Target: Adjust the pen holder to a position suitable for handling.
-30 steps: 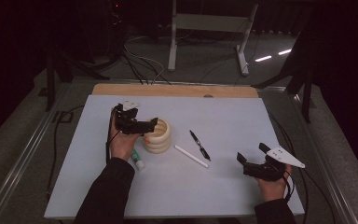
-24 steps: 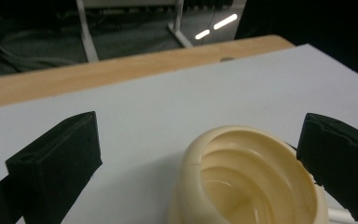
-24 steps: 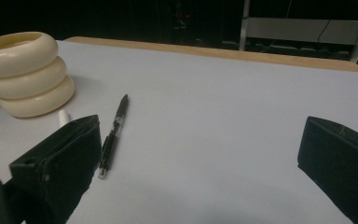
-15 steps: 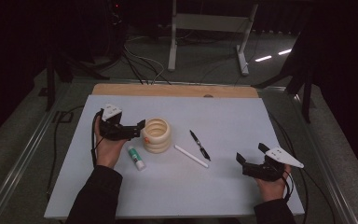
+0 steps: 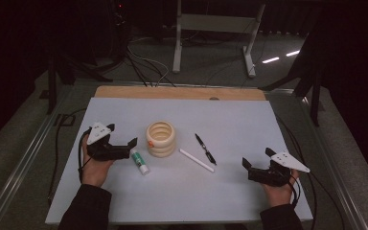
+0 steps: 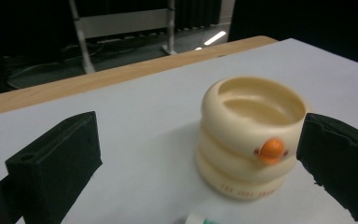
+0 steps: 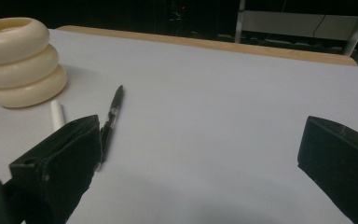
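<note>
A cream ribbed holder (image 5: pixel 161 139) (image 6: pixel 250 140) (image 7: pixel 21 60) with an orange knob stands upright near the middle of the white table top (image 5: pixel 239 120). My left gripper (image 5: pixel 124 139) (image 6: pixel 200 154) is open to its left, with nothing between the jaws. A glue stick (image 5: pixel 140 161) (image 6: pixel 196 219) with a green band lies just in front of that gripper. A white pen (image 5: pixel 196 160) (image 7: pixel 56 115) and a black pen (image 5: pixel 205 149) (image 7: pixel 111 121) lie right of the holder. My right gripper (image 5: pixel 256 162) (image 7: pixel 200 163) is open near the front right, empty.
A wooden strip (image 5: pixel 179 93) runs along the table's far edge. Metal rails (image 5: pixel 21 163) flank the table. A grey stand (image 5: pixel 215 33) and cables (image 5: pixel 143 62) sit on the dark floor behind. Cables trail from both grippers.
My left gripper has drawn back to the left, away from the holder, and now sits apart from it. The glue stick lies uncovered. The right gripper has stayed put.
</note>
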Available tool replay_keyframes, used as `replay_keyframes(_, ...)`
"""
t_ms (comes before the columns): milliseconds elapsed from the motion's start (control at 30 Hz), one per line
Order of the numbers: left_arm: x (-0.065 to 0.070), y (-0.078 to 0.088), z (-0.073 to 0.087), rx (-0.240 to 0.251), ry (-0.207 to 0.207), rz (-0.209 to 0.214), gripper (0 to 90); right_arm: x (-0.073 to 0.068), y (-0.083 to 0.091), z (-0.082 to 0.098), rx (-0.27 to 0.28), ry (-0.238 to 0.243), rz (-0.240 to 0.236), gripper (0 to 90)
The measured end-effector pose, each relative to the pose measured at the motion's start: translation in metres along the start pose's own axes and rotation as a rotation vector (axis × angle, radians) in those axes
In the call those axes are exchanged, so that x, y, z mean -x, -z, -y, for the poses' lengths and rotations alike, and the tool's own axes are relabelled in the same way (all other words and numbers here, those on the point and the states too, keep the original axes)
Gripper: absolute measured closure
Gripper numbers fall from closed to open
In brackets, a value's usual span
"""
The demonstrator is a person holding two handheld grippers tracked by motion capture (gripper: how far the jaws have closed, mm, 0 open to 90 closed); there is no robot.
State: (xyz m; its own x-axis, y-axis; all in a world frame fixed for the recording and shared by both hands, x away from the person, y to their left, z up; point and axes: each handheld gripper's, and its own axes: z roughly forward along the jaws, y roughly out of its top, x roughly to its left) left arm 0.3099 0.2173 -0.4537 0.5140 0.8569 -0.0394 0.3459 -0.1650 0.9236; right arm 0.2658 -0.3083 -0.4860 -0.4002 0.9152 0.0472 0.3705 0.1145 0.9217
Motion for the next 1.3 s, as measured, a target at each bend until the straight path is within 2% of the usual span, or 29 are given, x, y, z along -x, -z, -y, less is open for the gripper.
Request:
replay_keyframes(100, -0.003, 0.010, 0.009, 0.002, 0.022, -0.006, 0.2, 0.000, 0.000, 0.001, -0.004, 0.000, 0.003, 0.0)
replay_keyframes(167, -0.005, 0.014, 0.013, -0.009, 0.014, -0.023, 0.2, 0.000, -0.001, 0.001, -0.008, -0.004, -0.001, 0.0)
replay_keyframes(267, -0.007, 0.021, 0.018, 0.018, 0.021, -0.036, 0.2, -0.002, -0.001, 0.001, -0.010, 0.008, -0.004, 0.0)
replay_keyframes(500, -0.007, 0.028, 0.022, 0.013, 0.014, -0.046, 0.2, -0.003, 0.000, 0.000, -0.012, 0.001, -0.019, 0.0)
replay_keyframes(567, -0.006, 0.029, 0.023, 0.015, 0.017, -0.051, 0.2, -0.003, 0.000, -0.001, -0.010, -0.015, -0.038, 0.0)
replay_keyframes(633, -0.006, 0.030, 0.025, 0.015, 0.013, -0.059, 0.2, -0.004, 0.001, -0.003, -0.004, -0.010, -0.049, 0.0)
replay_keyframes(833, -0.009, 0.034, 0.031, 0.016, 0.017, -0.085, 0.2, -0.008, 0.001, -0.013, 0.000, 0.005, -0.079, 0.0)
replay_keyframes(967, -0.009, 0.037, 0.033, 0.020, 0.013, -0.098, 0.2, -0.008, -0.001, -0.024, -0.010, 0.011, -0.082, 0.0)
replay_keyframes(1067, -0.009, 0.039, 0.035, 0.037, 0.023, -0.111, 0.2, -0.008, -0.006, -0.033, -0.021, 0.012, -0.079, 0.0)
replay_keyframes(1200, -0.009, 0.040, 0.036, 0.035, 0.023, -0.113, 0.2, -0.009, -0.015, -0.045, -0.039, 0.001, -0.085, 0.0)
replay_keyframes(1300, -0.009, 0.040, 0.037, 0.031, 0.020, -0.112, 0.2, -0.012, -0.022, -0.053, -0.051, 0.012, -0.091, 0.0)
